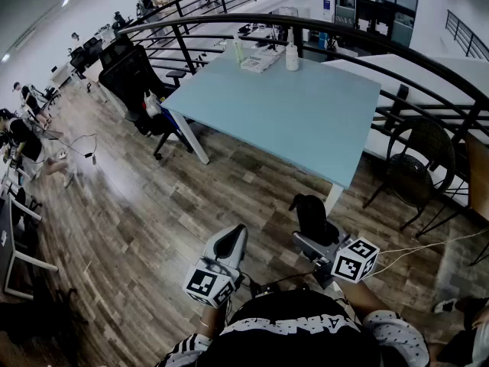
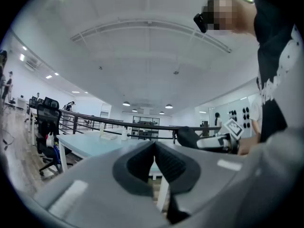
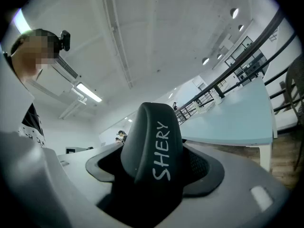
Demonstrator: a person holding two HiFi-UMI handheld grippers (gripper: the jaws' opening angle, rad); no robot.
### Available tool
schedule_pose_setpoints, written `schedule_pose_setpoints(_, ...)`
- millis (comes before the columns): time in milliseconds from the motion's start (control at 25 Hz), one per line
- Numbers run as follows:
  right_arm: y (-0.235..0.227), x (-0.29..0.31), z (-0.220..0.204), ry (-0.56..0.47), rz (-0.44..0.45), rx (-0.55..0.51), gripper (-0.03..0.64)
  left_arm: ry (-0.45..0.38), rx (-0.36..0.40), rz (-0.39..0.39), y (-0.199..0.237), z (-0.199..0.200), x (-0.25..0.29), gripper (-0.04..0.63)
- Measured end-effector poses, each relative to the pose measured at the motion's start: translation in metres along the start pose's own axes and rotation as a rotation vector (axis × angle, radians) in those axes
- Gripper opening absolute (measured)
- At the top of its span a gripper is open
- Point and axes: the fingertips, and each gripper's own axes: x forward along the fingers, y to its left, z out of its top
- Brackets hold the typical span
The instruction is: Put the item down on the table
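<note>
My right gripper point(image 3: 156, 172) is shut on a black rounded item point(image 3: 153, 144) with white "SHERY" lettering, which stands up between the jaws. In the head view the black item point(image 1: 312, 216) sticks forward from the right gripper point(image 1: 313, 239), held close to my body, over the floor just short of the light blue table point(image 1: 306, 113). My left gripper point(image 1: 231, 241) hovers beside it at the same height. Its pads point(image 2: 142, 163) meet with nothing between them. From the left gripper view the black item point(image 2: 189, 137) shows to the right, and the table point(image 2: 90, 144) lies ahead.
A white bottle point(image 1: 292, 56) and a flat pack point(image 1: 260, 61) stand at the table's far end. Black office chairs point(image 1: 134, 75) sit at its left, a dark chair point(image 1: 416, 167) at its right. A curved black railing point(image 1: 367, 40) arcs behind the table. The floor is wooden.
</note>
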Motion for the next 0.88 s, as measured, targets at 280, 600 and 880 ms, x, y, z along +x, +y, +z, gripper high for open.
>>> schedule_pose_setpoints(280, -0.009, -0.002, 0.007, 0.004, -0.004, 0.001, 0.38, 0.001, -0.002, 0.006, -0.003, 0.003, 0.01, 0.0)
schedule_pose_setpoints(600, -0.023, -0.008, 0.015, 0.014, -0.018, -0.014, 0.38, 0.002, 0.01, 0.015, -0.008, 0.007, 0.022, 0.0)
schedule_pose_setpoints(880, -0.039, -0.03, 0.021, -0.013, -0.034, 0.022, 0.38, 0.012, 0.011, -0.005, -0.028, 0.004, 0.039, 0.0)
